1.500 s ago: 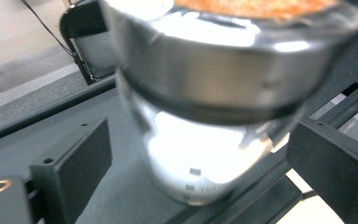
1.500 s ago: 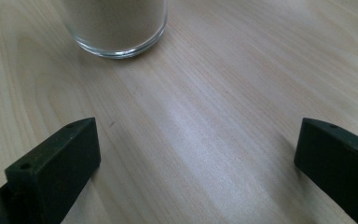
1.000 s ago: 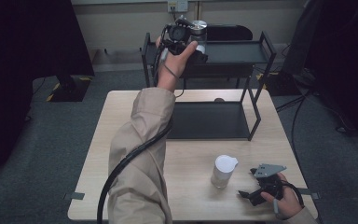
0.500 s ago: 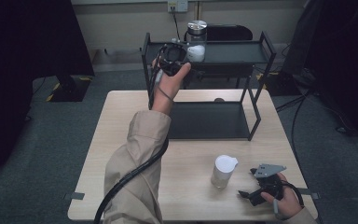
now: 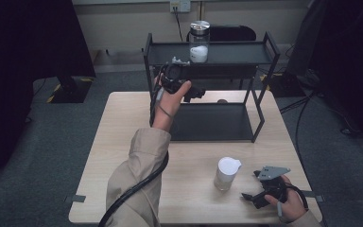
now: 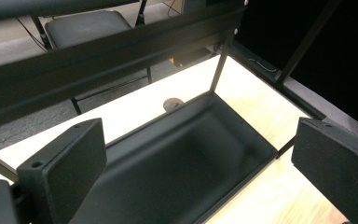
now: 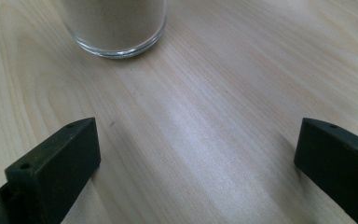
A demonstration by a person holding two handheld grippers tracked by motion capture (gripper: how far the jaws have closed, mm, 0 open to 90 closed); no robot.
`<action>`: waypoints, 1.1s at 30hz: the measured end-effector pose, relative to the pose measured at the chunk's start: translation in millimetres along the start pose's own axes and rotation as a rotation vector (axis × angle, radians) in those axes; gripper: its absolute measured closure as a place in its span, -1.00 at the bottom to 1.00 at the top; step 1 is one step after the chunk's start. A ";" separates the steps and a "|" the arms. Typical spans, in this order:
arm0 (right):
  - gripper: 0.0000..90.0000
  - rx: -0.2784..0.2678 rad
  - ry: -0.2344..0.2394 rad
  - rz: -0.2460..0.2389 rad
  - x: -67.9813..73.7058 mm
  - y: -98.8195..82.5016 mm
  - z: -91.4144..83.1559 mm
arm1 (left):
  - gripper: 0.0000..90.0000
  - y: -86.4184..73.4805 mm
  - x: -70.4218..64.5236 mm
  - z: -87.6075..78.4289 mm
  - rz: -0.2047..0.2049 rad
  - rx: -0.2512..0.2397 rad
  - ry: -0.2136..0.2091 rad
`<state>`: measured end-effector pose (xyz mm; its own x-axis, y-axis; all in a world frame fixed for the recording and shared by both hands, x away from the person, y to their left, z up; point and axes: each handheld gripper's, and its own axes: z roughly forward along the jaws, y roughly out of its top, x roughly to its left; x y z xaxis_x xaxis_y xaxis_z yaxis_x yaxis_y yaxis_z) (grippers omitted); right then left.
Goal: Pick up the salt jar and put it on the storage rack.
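Labels or writing? None readable on either jar. Left gripper (image 5: 194, 91) hangs in front of the black two-tier metal shelf rack (image 5: 262, 45), jaws spread wide with nothing between them; its own view looks down into the rack's empty lower tray (image 6: 186, 163). Clear glass jar with a silver lid and white stuff in the bottom (image 5: 199, 41) stands on the top shelf, at about 1 o'clock from that gripper and apart from it. Right gripper (image 5: 250, 196) rests low over the pale wooden table (image 5: 123, 142) near the front edge, jaws also wide apart and empty. White-lidded glass jar (image 5: 227, 173) stands just beside it at roughly 10 o'clock, not touching. A black cable (image 5: 137, 189) runs along the beige sleeve (image 5: 132, 179).
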<state>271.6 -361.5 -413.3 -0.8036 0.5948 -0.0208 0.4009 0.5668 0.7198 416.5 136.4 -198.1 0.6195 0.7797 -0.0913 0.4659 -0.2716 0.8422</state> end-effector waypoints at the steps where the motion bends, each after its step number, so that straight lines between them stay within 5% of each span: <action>1: -1.00 0.000 0.000 0.000 0.0 0.0 0.0 | -0.94 -2.8 0.4 1.3 0.003 0.003 -0.002; 33: -1.00 -0.001 0.000 0.001 0.1 -0.2 0.1 | -0.95 -105.3 14.7 25.9 -0.044 0.056 -0.078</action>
<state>271.5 -361.5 -413.5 -0.8033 0.5952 -0.0203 0.4011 0.5659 0.7203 392.9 161.8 -301.9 0.6440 0.7459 -0.1702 0.5269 -0.2711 0.8056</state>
